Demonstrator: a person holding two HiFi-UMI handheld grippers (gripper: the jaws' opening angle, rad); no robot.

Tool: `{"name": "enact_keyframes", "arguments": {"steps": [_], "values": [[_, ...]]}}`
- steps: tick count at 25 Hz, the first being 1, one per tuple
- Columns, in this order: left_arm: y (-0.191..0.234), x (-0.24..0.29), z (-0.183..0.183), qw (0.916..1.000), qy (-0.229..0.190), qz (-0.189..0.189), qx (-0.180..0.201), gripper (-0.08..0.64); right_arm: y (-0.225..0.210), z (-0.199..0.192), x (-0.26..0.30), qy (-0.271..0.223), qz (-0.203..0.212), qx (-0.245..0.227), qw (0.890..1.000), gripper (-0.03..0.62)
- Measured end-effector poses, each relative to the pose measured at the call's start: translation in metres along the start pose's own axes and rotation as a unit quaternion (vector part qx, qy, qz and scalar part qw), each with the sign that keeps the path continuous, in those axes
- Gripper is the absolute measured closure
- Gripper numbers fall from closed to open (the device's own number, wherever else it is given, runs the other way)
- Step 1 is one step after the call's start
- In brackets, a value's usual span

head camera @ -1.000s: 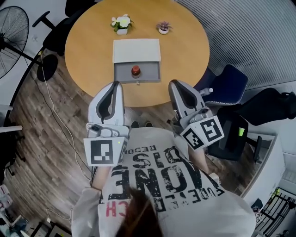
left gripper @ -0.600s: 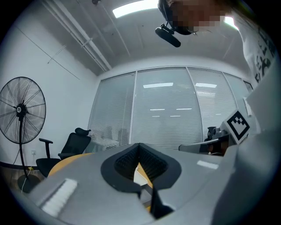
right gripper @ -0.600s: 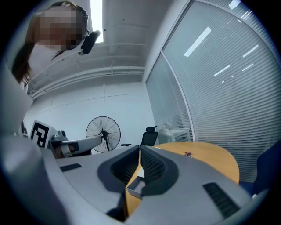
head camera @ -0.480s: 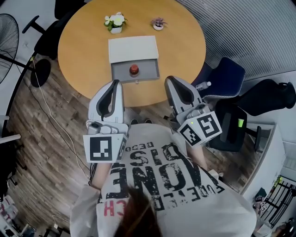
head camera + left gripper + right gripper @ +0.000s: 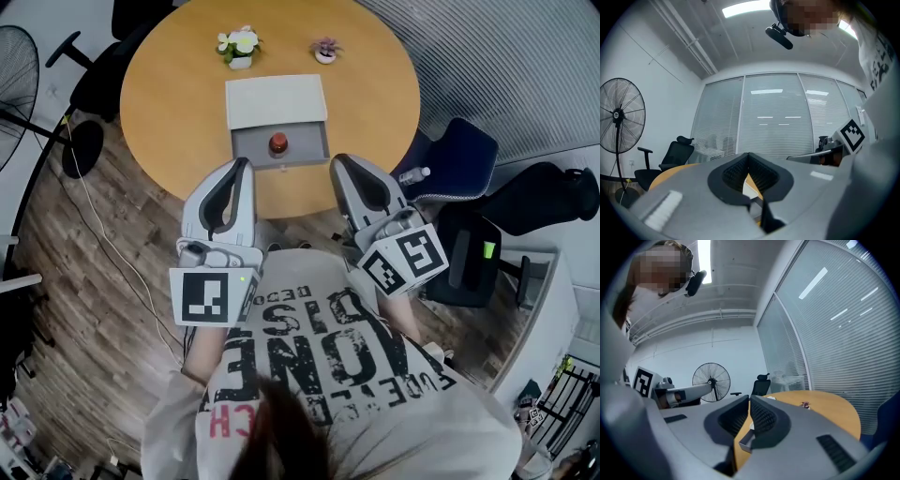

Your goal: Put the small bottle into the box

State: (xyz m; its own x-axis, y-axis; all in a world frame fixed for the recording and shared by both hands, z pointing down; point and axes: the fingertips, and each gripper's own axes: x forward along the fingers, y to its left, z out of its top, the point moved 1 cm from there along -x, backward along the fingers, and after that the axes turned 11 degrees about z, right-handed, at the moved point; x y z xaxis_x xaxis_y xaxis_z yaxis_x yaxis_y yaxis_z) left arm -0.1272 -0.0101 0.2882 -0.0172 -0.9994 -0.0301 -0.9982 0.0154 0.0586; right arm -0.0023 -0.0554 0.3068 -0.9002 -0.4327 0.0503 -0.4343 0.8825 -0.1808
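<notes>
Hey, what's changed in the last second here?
The right tool edged slightly inward toward the box. Nothing was grabbed or released. The left tool stays put, both stay shut and empty, and the small bottle still sits in the box.

The box point(image 5: 277, 101) is set mid-table on the round table point(image 5: 375, 103), with the small bottle point(image 5: 277, 142) in its near compartment. Beyond it, two potted plants point(image 5: 238, 47) point(image 5: 325, 51) are placed side by side. A fan point(image 5: 14, 94) is seen far left, and a chair point(image 5: 464, 159) right.
</notes>
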Motion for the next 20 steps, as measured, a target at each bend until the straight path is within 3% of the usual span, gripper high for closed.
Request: {"name": "enact_keyframes", "arguments": {"steps": [20], "values": [[0.009,0.005,-0.002,1.0,0.002,0.002,-0.002,0.549,0.0,-0.003,0.012,0.002,0.0,0.002,1.0,0.574]]}}
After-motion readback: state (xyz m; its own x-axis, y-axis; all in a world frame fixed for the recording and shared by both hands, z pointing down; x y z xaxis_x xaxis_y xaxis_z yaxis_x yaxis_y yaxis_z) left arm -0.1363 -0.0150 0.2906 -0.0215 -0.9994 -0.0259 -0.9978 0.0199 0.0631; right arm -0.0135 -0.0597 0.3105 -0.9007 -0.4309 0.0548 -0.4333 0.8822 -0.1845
